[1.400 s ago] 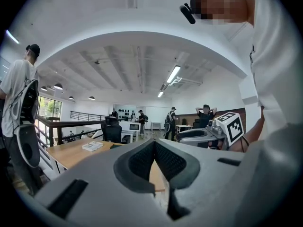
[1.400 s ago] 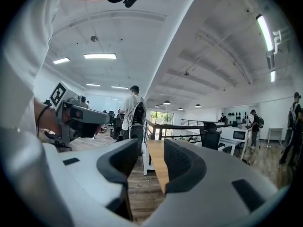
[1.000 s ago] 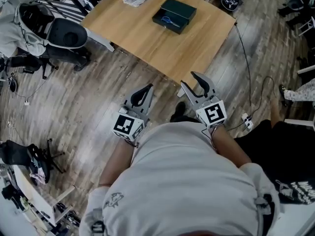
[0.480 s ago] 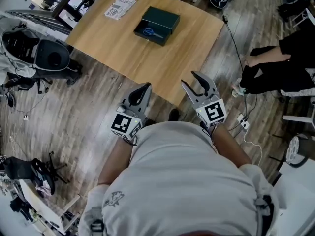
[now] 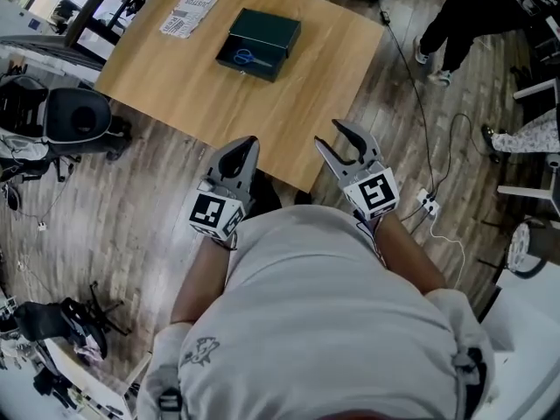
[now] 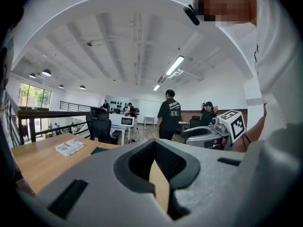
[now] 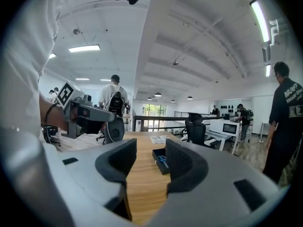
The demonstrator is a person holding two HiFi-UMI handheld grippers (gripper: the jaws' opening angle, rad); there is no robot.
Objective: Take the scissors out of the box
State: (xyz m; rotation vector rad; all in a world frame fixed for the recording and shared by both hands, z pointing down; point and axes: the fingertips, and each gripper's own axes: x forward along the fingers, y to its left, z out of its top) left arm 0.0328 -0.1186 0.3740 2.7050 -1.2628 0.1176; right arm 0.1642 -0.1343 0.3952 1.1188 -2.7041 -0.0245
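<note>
In the head view the person has stepped closer, so the left gripper (image 5: 238, 150) and right gripper (image 5: 335, 138) now reach the table's (image 5: 175, 86) near edge. The scissors (image 5: 244, 57) still lie in the open box (image 5: 267, 29) by the far edge. In the left gripper view its jaws are pressed together on nothing. In the right gripper view its jaws are spread with the box straight ahead, so the reach should come next.

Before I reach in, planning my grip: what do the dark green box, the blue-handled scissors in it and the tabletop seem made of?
Dark green rectangular box: matte, sharp-edged, probably cardboard. Blue-handled scissors: uniform bright handles suggest plastic; blades too small to judge. Light brown tabletop: faint grain, wood or laminate.
</note>
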